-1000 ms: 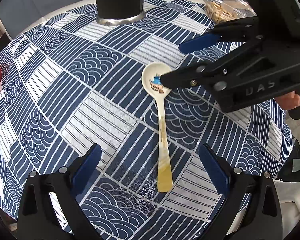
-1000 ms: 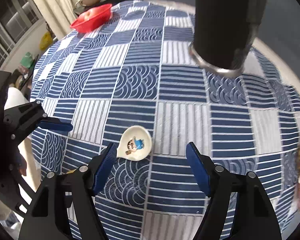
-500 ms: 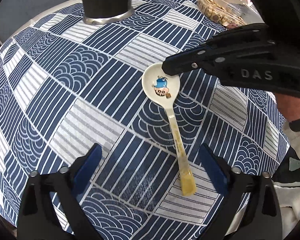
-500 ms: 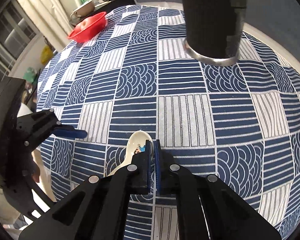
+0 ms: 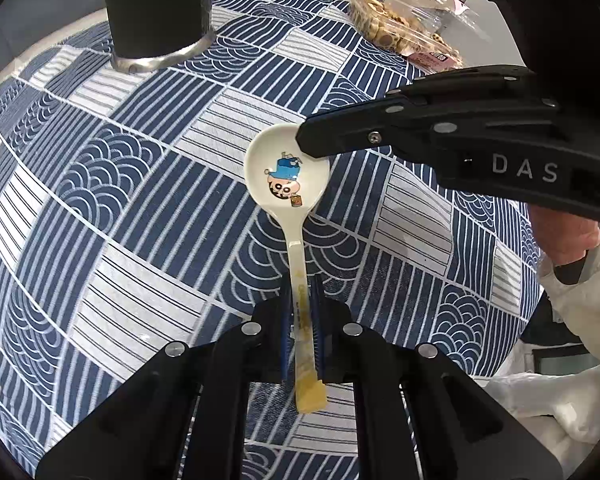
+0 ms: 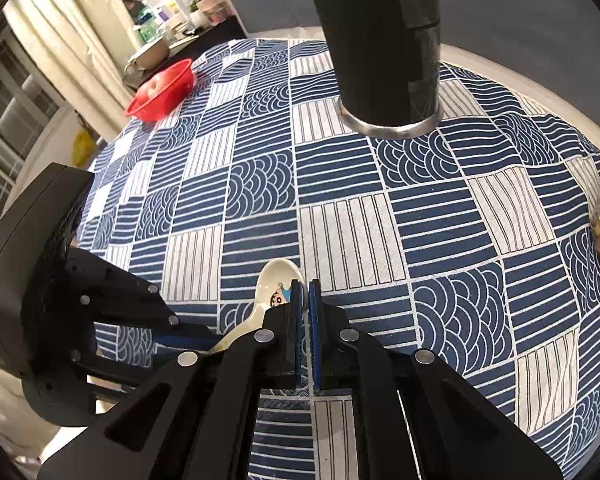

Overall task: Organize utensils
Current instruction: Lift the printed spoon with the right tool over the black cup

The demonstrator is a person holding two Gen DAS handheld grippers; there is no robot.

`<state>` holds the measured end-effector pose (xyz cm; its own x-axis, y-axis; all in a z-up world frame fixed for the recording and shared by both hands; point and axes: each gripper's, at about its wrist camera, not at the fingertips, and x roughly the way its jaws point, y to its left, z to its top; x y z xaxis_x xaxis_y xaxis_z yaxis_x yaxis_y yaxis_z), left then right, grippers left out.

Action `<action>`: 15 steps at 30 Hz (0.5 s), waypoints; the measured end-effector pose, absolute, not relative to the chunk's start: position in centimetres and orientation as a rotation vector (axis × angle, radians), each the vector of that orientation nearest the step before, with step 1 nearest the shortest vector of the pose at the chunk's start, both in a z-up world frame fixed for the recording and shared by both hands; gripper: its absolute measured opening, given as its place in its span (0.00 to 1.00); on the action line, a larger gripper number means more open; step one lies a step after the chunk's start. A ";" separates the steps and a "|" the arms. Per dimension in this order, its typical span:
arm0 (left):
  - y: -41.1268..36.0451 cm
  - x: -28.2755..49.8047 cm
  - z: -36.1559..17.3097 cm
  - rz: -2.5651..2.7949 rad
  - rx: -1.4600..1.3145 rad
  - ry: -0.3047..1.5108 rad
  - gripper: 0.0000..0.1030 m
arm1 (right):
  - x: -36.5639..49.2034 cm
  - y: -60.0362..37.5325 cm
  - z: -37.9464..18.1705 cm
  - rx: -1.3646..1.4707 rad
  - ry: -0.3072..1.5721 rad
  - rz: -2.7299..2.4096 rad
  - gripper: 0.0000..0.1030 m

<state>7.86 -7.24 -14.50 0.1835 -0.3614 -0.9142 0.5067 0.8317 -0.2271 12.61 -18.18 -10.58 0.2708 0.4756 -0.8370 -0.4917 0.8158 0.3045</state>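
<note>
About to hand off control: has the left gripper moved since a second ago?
Yes. The left gripper has closed from wide open onto the spoon handle, and in its view the black cup sits nearer and larger, so it has moved forward.
</note>
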 end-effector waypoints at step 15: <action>-7.2 8.3 -8.8 -0.669 0.310 1.158 0.09 | 11.9 -18.8 -5.0 0.046 0.990 0.586 0.04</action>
